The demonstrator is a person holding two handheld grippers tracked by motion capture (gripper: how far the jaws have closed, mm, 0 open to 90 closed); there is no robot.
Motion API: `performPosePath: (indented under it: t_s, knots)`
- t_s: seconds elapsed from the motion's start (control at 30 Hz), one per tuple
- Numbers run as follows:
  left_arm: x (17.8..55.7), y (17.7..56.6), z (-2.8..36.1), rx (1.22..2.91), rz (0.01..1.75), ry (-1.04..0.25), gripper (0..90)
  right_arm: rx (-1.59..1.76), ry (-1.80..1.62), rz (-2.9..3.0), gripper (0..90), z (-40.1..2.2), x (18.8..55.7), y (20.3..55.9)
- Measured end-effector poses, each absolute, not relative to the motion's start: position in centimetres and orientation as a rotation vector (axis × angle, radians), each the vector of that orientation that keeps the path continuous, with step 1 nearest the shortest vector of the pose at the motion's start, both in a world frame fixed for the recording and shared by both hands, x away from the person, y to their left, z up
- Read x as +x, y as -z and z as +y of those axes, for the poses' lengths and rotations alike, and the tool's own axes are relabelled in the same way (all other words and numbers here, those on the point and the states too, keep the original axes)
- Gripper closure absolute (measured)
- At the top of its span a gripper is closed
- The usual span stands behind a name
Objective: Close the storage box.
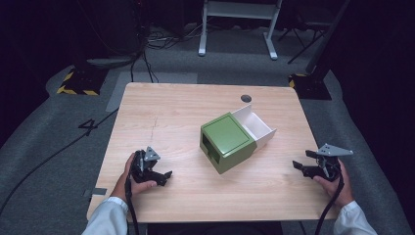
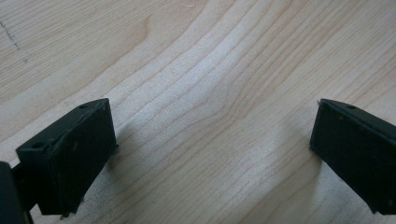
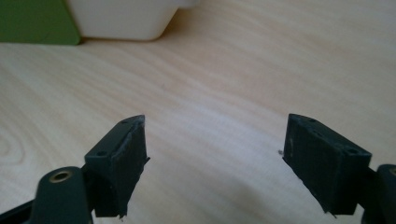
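A green box [image 1: 226, 142] with its white drawer [image 1: 254, 126] pulled out at the far right sits right of centre on the wooden surface [image 1: 166, 112], well apart from both tongs. The left tongs [image 1: 157, 177] at the near left and the right tongs [image 1: 304, 167] at the near right both stand wide open, holding nothing. To shut the drawer well, it is probably best to brace the box with one tongs while the other pushes squarely on the drawer front; the drawer's contents and the box's near-left opening are hard to make out.

A white "4" on the grey floor [image 1: 54, 132], left of the table [image 1: 147, 196].
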State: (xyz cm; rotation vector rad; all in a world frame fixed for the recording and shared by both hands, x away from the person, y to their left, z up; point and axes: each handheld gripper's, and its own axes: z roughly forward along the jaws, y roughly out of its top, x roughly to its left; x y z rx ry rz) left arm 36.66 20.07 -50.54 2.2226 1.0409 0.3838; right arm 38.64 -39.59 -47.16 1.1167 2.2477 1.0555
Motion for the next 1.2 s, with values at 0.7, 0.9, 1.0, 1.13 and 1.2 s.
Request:
performPosePath:
  t_s: [0.7, 0.9, 1.0, 1.13, 1.2]
  knots:
    - [36.6, 50.5, 20.0, 2.220, 1.047, -0.391, 0.5, 1.100, -1.109, 2.221, 32.7, -36.0, 46.3, 41.4]
    - [36.6, 50.5, 20.0, 2.220, 1.047, -0.391, 0.5, 1.131, -1.081, 2.238, 33.7, -34.2, 48.1, 41.5]
    - [36.6, 50.5, 20.0, 2.220, 1.046, -0.391, 0.5, 1.149, -1.074, 2.248, 34.2, -33.9, 48.7, 42.0]
    - [36.6, 50.5, 20.0, 2.220, 1.046, -0.391, 0.5, 1.167, -1.065, 2.266, 35.3, -33.4, 49.2, 42.6]
    - [36.6, 50.5, 20.0, 2.220, 1.049, -0.389, 0.5, 1.189, -1.073, 2.267, 38.3, -33.2, 49.6, 43.1]
